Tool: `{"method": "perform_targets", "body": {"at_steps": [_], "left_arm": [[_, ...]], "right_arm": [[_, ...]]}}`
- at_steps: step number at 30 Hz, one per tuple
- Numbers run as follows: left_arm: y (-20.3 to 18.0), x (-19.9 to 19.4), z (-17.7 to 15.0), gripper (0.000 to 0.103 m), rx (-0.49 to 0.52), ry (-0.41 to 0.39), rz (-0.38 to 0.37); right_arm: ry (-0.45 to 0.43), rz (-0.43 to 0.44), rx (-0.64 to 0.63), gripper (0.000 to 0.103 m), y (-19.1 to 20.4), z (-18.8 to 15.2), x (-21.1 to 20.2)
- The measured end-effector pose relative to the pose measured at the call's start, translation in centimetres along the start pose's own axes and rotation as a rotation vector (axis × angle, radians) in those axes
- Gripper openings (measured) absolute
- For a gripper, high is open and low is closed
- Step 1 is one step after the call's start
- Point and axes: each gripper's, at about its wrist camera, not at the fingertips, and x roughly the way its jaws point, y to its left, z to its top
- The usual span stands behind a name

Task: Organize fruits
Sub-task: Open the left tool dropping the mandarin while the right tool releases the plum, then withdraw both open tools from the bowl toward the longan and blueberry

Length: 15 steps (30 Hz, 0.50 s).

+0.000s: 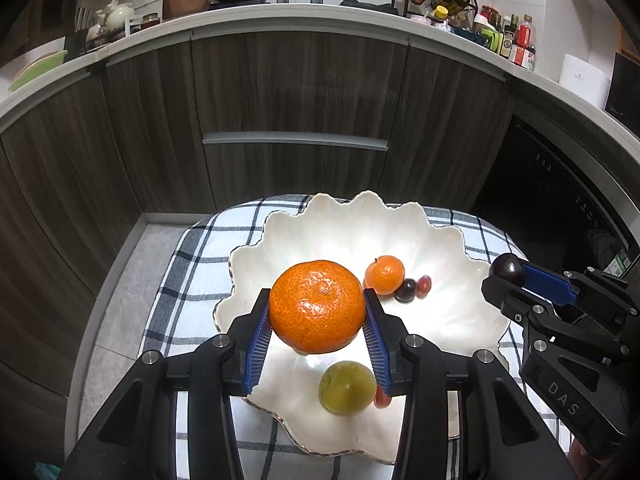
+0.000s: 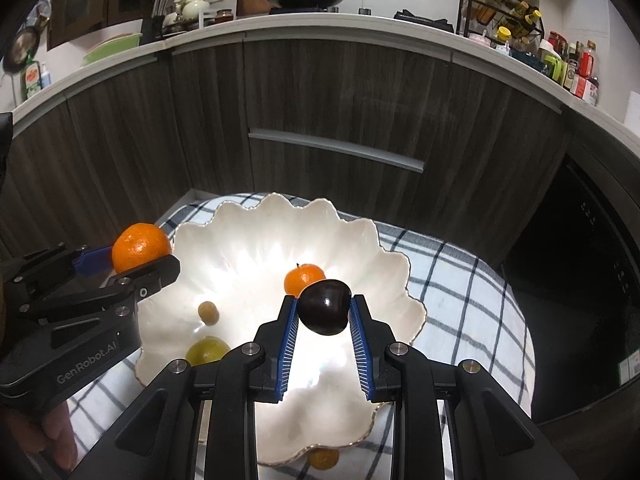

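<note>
Left gripper (image 1: 316,312): clamped on a big orange (image 1: 317,306), above the bowl's near left side.
Right gripper (image 2: 325,314): clamped on a dark plum (image 2: 325,306), over the bowl.
Bowl (image 1: 460,248): white, scalloped, on checked cloth (image 1: 192,272); holds a small orange (image 1: 385,274) and a green fruit (image 1: 347,387).

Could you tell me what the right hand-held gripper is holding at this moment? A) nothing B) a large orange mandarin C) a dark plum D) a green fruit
C: the right hand-held gripper is shut on a dark plum above the scalloped white bowl, while the left hand-held gripper holds the large mandarin.
</note>
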Motion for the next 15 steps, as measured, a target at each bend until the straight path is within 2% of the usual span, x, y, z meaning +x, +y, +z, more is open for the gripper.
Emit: {"method": "perform_targets", "body": {"at_steps": [1,2,6,8,11,15], "left_arm": [[-0.1,-0.1,0.0,0.051,0.003,-0.001,0.002],[-0.1,-0.2,0.1,0.061,0.002,-0.007,0.005],[-0.2,-1.0,0.2,0.069,0.002,-0.038,0.009],[-0.1,-1.2,0.3,0.072,0.004,-0.046,0.016],[0.0,-1.6,0.3,0.079,0.007,-0.051,0.030],[0.5,-2.1,0.3,0.091,-0.018,-0.058,0.046]], "right_arm": [[0.006,-0.006,-0.001,0.028,0.0,0.0,0.0],[0.009,-0.011,0.001,0.028,-0.1,0.0,0.0],[0.013,-0.007,0.014,0.030,-0.4,0.2,-0.2],[0.016,-0.009,0.019,0.048,-0.5,0.1,-0.3],[-0.006,-0.011,0.029,0.065,-0.5,0.1,-0.9],[-0.023,-0.030,0.041,0.072,-0.6,0.2,-1.6]]}}
